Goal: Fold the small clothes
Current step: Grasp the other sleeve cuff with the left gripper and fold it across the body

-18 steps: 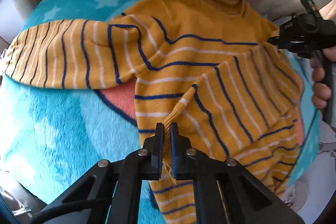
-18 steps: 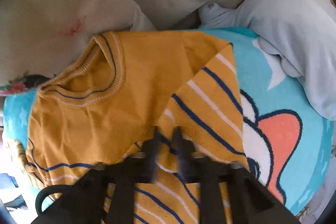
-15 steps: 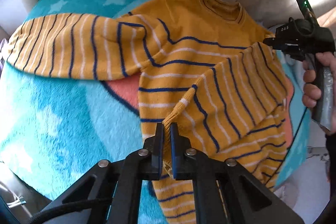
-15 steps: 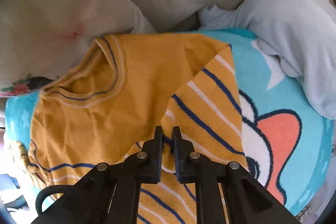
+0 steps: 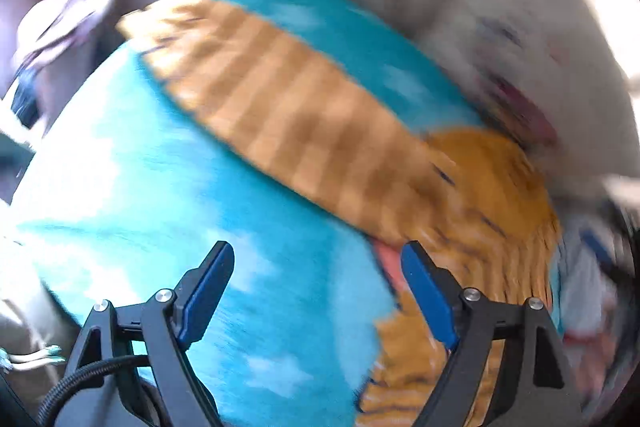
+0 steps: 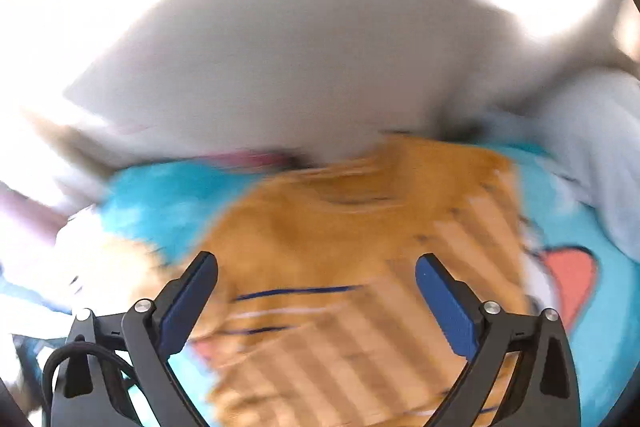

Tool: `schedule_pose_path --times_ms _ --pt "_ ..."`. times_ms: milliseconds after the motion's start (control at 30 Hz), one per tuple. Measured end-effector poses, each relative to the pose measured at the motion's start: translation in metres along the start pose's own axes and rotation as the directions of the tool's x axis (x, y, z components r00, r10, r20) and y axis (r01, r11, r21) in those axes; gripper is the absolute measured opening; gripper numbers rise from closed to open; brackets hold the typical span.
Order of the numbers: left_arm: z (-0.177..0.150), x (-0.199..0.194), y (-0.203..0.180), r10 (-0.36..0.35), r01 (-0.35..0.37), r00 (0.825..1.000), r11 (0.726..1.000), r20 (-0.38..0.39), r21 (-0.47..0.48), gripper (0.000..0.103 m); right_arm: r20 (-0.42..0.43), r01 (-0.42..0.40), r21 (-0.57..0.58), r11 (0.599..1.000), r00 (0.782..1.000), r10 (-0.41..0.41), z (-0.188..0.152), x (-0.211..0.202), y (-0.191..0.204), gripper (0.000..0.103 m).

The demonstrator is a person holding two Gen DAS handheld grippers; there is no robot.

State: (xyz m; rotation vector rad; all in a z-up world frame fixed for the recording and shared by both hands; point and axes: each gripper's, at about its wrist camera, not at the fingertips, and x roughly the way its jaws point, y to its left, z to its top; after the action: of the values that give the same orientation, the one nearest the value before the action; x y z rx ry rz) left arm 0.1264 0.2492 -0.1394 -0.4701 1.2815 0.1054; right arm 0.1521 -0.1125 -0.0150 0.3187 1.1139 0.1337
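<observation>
A mustard-yellow sweater with navy and white stripes (image 5: 320, 131) lies on a turquoise fleece blanket (image 5: 160, 187). In the left wrist view one sleeve stretches out up and to the left, and the body lies at the right. My left gripper (image 5: 318, 267) is open and empty above the blanket, beside the sweater's body. In the right wrist view the sweater (image 6: 360, 247) lies with one sleeve folded across its body. My right gripper (image 6: 316, 279) is open and empty above it. Both views are blurred by motion.
A large pale pillow (image 6: 300, 47) lies behind the sweater. A light grey garment (image 6: 592, 155) lies at the blanket's right edge. A floral cushion (image 5: 520, 87) sits at the back right in the left wrist view.
Both grippers have opened and let go of the folded sleeve. Both have pulled back, and the left one has swung left toward the other sleeve.
</observation>
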Motion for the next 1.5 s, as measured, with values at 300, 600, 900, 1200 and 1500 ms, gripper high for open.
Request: schedule_pose_path --times_ms 300,600,900,1200,1500 --pt "0.100 0.044 0.068 0.193 -0.181 0.980 0.969 0.054 -0.170 0.084 -0.148 -0.140 -0.095 0.986 0.981 0.125 -0.016 0.050 0.081 0.086" --pt "0.151 0.077 0.086 0.211 -0.198 0.977 0.948 0.025 -0.248 0.028 -0.223 -0.125 -0.117 0.985 0.970 0.096 -0.034 0.072 0.094 0.065" --pt "0.103 -0.033 -0.019 0.080 -0.123 0.948 0.985 0.306 0.123 0.007 -0.212 -0.227 0.001 0.974 0.952 0.222 -0.022 0.043 0.070 0.049" --pt "-0.066 -0.066 -0.201 -0.198 -0.022 0.954 0.702 0.225 0.712 0.007 -0.043 -0.180 0.209 0.961 0.980 0.193 -0.021 -0.049 -0.035 0.073" --pt "-0.199 -0.004 -0.252 -0.183 0.180 0.976 0.364 -0.119 0.914 0.041 -0.052 -0.109 0.431 0.896 0.988 0.146 -0.087 -0.051 -0.149 0.076"
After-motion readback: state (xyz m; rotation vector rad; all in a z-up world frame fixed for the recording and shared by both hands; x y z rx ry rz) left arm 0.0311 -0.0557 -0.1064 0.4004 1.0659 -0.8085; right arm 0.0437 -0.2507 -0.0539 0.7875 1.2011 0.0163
